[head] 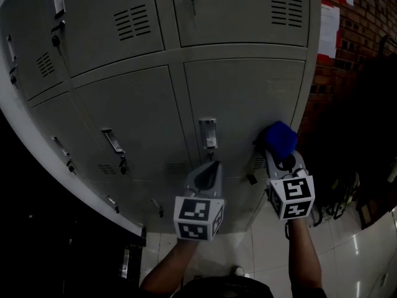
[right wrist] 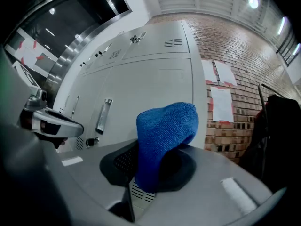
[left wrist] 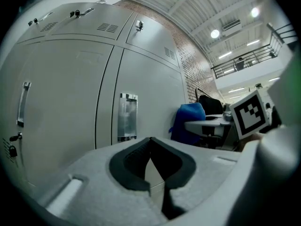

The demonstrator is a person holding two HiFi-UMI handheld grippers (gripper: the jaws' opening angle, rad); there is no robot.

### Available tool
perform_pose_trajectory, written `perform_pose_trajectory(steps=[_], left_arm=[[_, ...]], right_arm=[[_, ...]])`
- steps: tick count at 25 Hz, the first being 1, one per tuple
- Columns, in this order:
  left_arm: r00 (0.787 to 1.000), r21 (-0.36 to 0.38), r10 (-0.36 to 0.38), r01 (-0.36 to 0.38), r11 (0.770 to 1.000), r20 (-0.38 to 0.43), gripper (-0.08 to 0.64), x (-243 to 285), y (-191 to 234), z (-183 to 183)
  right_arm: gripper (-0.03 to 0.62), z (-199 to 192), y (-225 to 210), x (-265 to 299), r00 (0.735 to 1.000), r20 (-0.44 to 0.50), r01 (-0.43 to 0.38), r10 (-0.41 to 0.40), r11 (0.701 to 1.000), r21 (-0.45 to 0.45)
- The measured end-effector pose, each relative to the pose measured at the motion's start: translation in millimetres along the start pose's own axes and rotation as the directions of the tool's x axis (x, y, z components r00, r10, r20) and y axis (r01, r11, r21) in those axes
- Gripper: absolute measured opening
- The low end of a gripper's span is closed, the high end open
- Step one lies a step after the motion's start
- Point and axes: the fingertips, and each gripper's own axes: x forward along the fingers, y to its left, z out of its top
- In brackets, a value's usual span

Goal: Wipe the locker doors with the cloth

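While the person's bare forearms reach in from below, both grippers point at the grey metal locker doors (head: pixel 248 98). Landmark: the shiny metal handle plate (head: pixel 208 133) on the lower right door.

The left grey gripper (head: pixel 209 167) sits just below that plate, off the door. Its black-padded jaws are together at the tips with nothing between them, as the left gripper view shows (left wrist: pixel 150 141). From that view the plate (left wrist: pixel 127 117) stands straight ahead.

The right grey gripper (head: pixel 280 155) is to the right of the plate, beside the left gripper. Its jaws are clamped on a bright blue knitted cloth (head: pixel 280 136). In the right gripper view the cloth (right wrist: pixel 164 133) bulges up out of the pads in a rounded lump. The cloth sits near the door's right edge, right of the plate; cannot tell if it touches the metal.

More grey doors with vent slots and small handles run left of and above the plate.

Farther right of the plate, past the locker's side, is a red brick wall (head: pixel 338 73) with white paper sheets (right wrist: pixel 221 102) on it, and something black (right wrist: pixel 277 126) hangs in front of it. Glossy white floor tiles (head: pixel 353 253) lie below.
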Motion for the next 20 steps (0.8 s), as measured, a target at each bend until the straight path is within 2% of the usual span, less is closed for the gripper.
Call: perform_pose_trajectory(steps=[4,9,11,14,20], left_arm=[[1.0,0.002,-0.01,0.01,1.0,0.002,0.005,3,-5,1],[1.0,-0.001,-0.008,0.008,1.0,0.004,0.005,1,-4,4],[1.0,0.003,-0.018,0.018,1.0,-0.003,0.005,0,-1,6],[1.0,0.018,-0.013,0.013,1.0,0.004,0.005,-2,10,22],[0.997,0.031,0.054,-0.055,0.998,0.055,0.005,-19,42,60]], right_arm=[[0.069,-5,-24,-4,0.999,-0.021,0.042,-0.042,0.999,0.0],[0.069,-3,-18,-6,0.999,-0.03,0.029,-0.029,1.0,-0.007],[0.069,9,-2,-12,1.0,-0.024,-0.013,0.014,1.0,0.021],[0.069,52,36,-15,0.992,0.051,-0.115,0.114,0.993,0.027],[0.069,112,118,10,0.947,0.114,-0.3,0.3,0.954,-0.022]])
